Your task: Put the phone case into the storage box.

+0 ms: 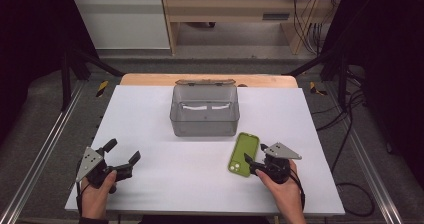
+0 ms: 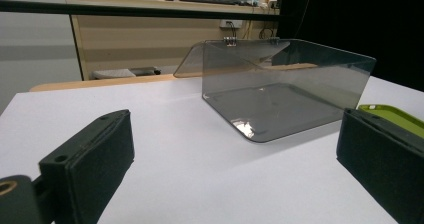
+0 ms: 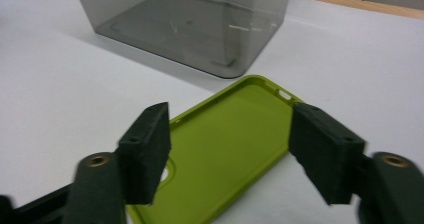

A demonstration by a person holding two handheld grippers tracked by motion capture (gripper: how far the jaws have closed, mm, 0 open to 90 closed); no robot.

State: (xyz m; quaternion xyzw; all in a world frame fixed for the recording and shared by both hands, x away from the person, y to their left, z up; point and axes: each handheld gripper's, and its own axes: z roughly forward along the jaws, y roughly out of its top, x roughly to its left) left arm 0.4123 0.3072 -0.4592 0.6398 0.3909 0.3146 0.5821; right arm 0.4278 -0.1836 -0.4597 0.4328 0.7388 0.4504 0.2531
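A lime-green phone case (image 1: pixel 242 151) lies hollow side up on the white table (image 1: pixel 150 114), just front-right of a smoky clear box (image 1: pixel 205 115). My right gripper (image 1: pixel 256 153) is open at the case's near end. In the right gripper view its jaws stand on either side of the case (image 3: pixel 235 119), apart from it, with the gripper (image 3: pixel 235 146) low over it. My left gripper (image 1: pixel 123 150) is open at the front left with nothing between its jaws. In the left gripper view the gripper (image 2: pixel 235 174) faces the box (image 2: pixel 285 89), and the case (image 2: pixel 395 116) peeks out behind the right jaw.
The box's hinged lid (image 1: pixel 205 82) is swung back at the table's far edge, and the box (image 3: pixel 190 19) looks empty. A wooden strip (image 1: pixel 150 78) runs behind the white surface. Metal rails (image 1: pixel 40 149) flank the table.
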